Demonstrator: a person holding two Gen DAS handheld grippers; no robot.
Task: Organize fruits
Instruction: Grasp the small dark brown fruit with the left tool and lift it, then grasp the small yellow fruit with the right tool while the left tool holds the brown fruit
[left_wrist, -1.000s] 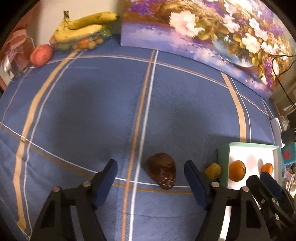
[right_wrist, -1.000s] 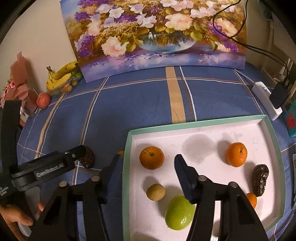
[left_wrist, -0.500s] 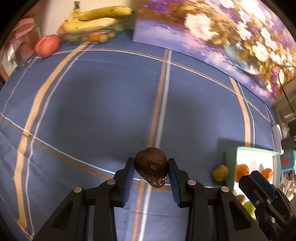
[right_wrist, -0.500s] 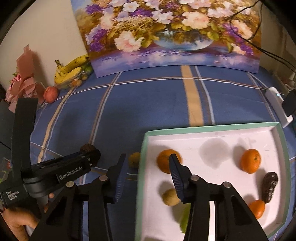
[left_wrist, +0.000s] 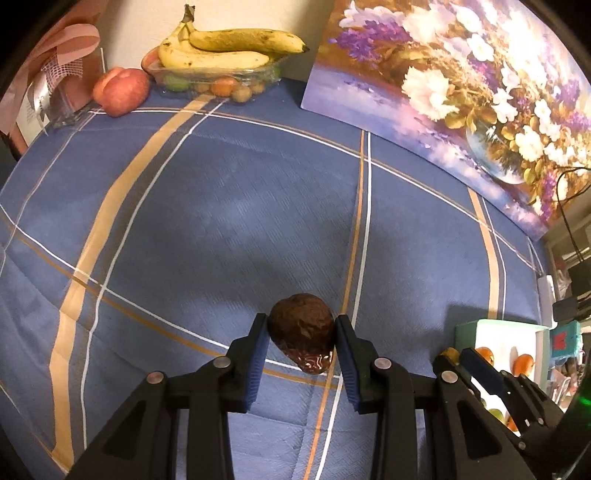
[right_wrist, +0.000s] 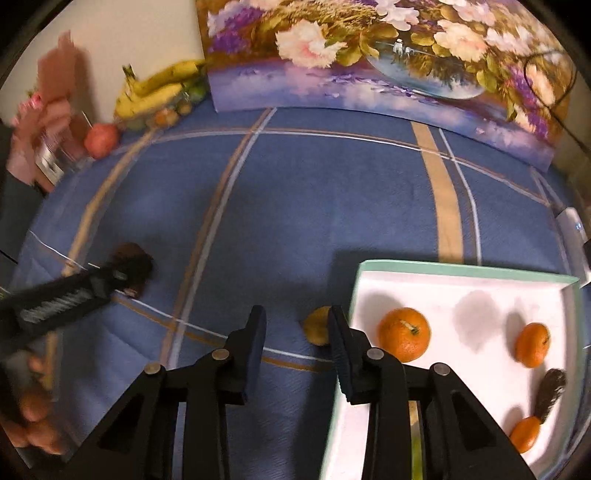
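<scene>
With fingers clamped on the dark fruit (left_wrist: 301, 332), the left gripper (left_wrist: 300, 345) holds it above the surface.
Carry it level to the tray (right_wrist: 461, 271) on the right; right gripper (right_wrist: 297, 349) fingers stand apart beside a small yellow fruit (right_wrist: 317, 329).

Ahead of me, a large flower painting on canvas (left_wrist: 461, 99) stands upright at the far edge of the blue plaid tablecloth (left_wrist: 229, 206).

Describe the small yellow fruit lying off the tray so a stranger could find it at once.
Start at the white tray with the green rim on the blue cloth. Just outside its left edge lies the small yellow fruit, on bare cloth. It is dull yellow; the tray's round fruits are bright orange.
</scene>
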